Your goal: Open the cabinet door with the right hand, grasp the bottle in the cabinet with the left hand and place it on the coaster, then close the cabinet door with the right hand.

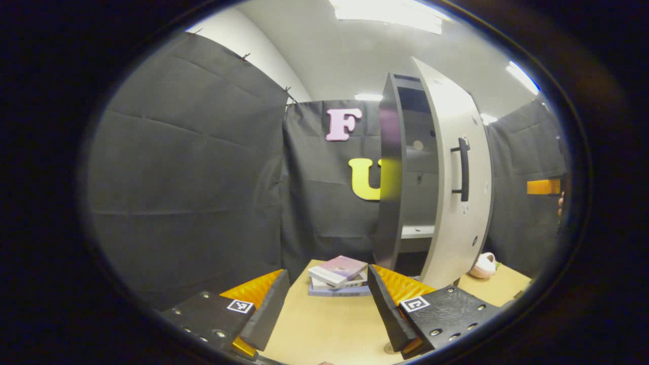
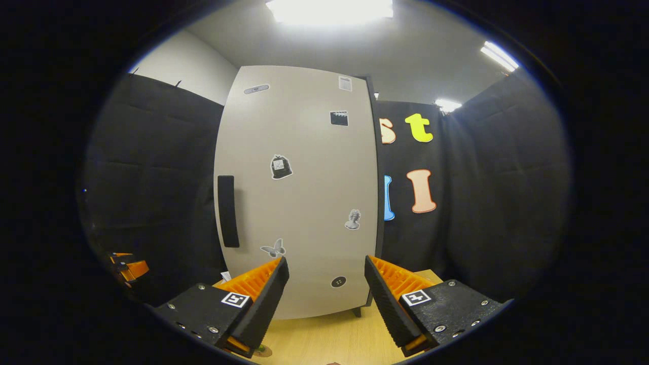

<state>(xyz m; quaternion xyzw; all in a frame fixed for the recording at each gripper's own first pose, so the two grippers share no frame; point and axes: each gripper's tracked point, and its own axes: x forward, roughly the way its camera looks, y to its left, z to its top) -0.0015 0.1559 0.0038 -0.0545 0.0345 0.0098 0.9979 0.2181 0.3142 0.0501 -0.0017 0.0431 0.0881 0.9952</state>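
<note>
The tall grey cabinet's pale flat door (image 2: pixel 299 192) with its black bar handle (image 2: pixel 228 210) stands partly swung out, so the shelves (image 1: pixel 418 230) show in the left gripper view; no bottle can be made out there. The left gripper (image 1: pixel 327 309) at 6 o'clock is spread and holds nothing; likely waiting to reach in. The right gripper (image 2: pixel 327 304) faces the door, fingers released.
</note>
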